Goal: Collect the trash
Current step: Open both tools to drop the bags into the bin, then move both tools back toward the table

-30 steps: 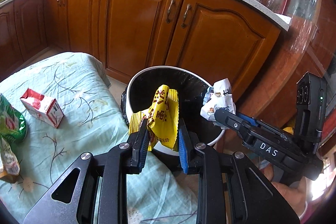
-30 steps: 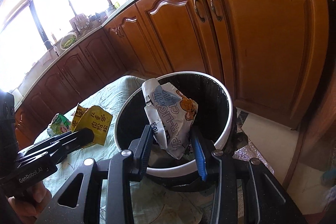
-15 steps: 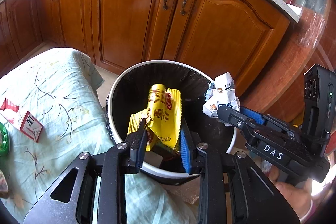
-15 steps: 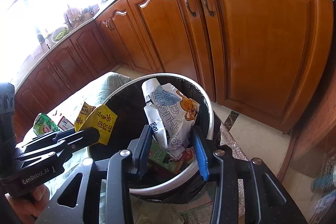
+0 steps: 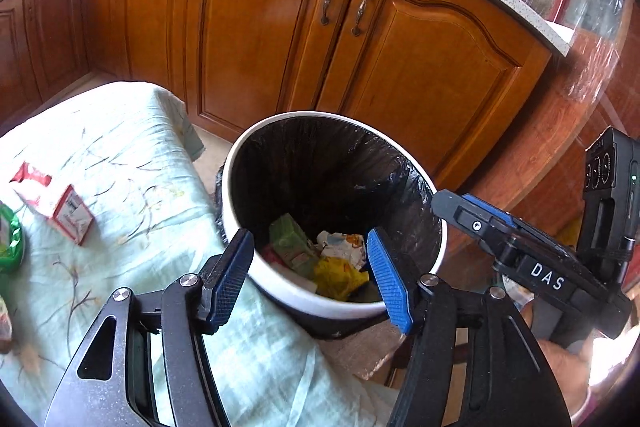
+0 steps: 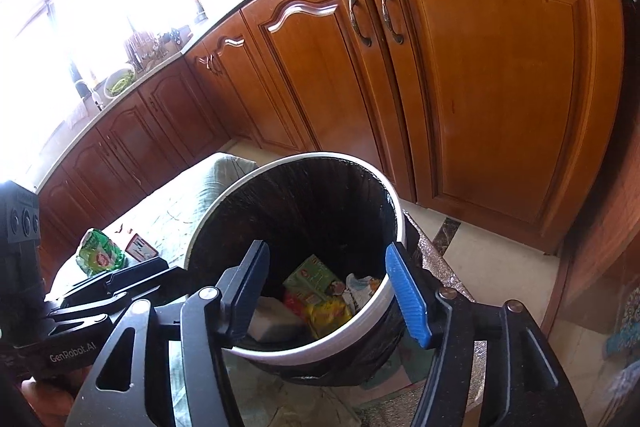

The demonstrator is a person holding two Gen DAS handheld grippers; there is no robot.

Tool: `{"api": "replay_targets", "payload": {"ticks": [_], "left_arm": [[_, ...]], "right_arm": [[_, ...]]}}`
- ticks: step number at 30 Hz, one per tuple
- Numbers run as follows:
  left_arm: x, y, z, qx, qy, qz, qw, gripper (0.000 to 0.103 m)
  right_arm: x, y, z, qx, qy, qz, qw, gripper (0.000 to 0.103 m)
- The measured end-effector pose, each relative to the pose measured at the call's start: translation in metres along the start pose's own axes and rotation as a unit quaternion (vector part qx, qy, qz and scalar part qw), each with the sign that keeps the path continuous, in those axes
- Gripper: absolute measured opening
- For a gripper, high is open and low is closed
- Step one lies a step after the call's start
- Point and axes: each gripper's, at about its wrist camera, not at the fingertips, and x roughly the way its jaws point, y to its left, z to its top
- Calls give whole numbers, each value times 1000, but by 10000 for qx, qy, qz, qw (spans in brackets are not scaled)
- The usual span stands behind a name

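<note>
A round white bin [image 5: 280, 287] with a crinkly black liner is sitting at six o'clock from glossy wooden cabinets [image 5: 276, 27]. Crumpled yellow wrapper [image 5: 338, 277] and white wrapper [image 5: 344, 245] are lying inside it. Left gripper [image 5: 312, 267] and right gripper [image 6: 328, 287] are hovering wide apart, gripping nothing.

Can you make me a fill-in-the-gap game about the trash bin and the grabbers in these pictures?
1. Both the left gripper and the right gripper are ____.
2. The yellow wrapper lies inside the ____.
3. The bin is lined with a bag coloured ____.
4. The red and white carton lies on the ____.

Missing words: open; bin; black; tablecloth
</note>
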Motion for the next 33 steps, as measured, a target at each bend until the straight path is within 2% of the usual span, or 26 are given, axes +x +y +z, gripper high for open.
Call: {"api": "replay_targets", "payload": {"ticks": [7,10,21,33], "left_arm": [[-36,29,-26,-313,-137,127,9993,60],[-53,46,-37,-471,-223,262,9983,60],[-103,110,-76,-1088,-385,727,9907,60],[-144,172,-105,-1604,-548,1138,9789,60]], "right_arm": [[-13,19,-14,74,-138,321,9994,66],[-17,34,-21,44,-162,502,9986,74],[2,102,-54,-359,339,1079,9929,76],[30,173,-69,-1014,687,1444,9819,76]]}}
